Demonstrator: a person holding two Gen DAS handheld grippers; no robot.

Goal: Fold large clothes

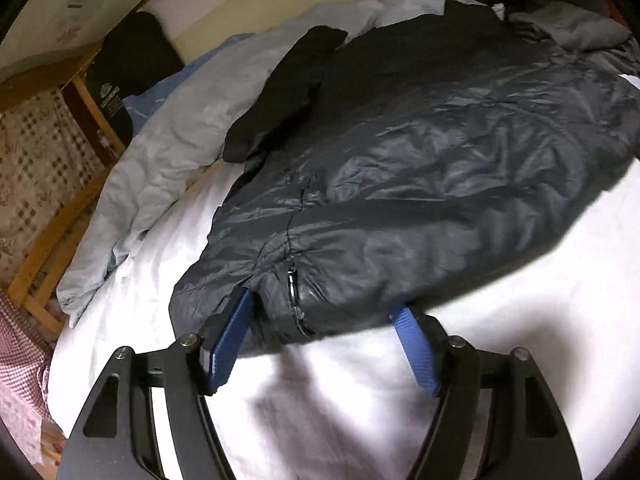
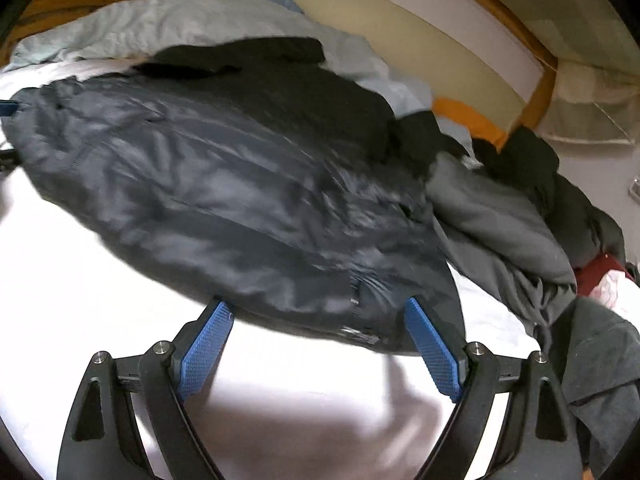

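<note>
The dark puffy jacket lies spread on the white bed sheet, looking light, soft and slippery, so its near hem seems the best hold, where the left gripper and right gripper both gape wide, gripping nothing.

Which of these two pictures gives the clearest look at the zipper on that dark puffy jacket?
The left wrist view. There the zipper on the dark puffy jacket sits sharp near the hem, between the open left gripper fingers. In the right wrist view the jacket is blurred, and only a faint glint near its hem hints at a zipper.
</note>
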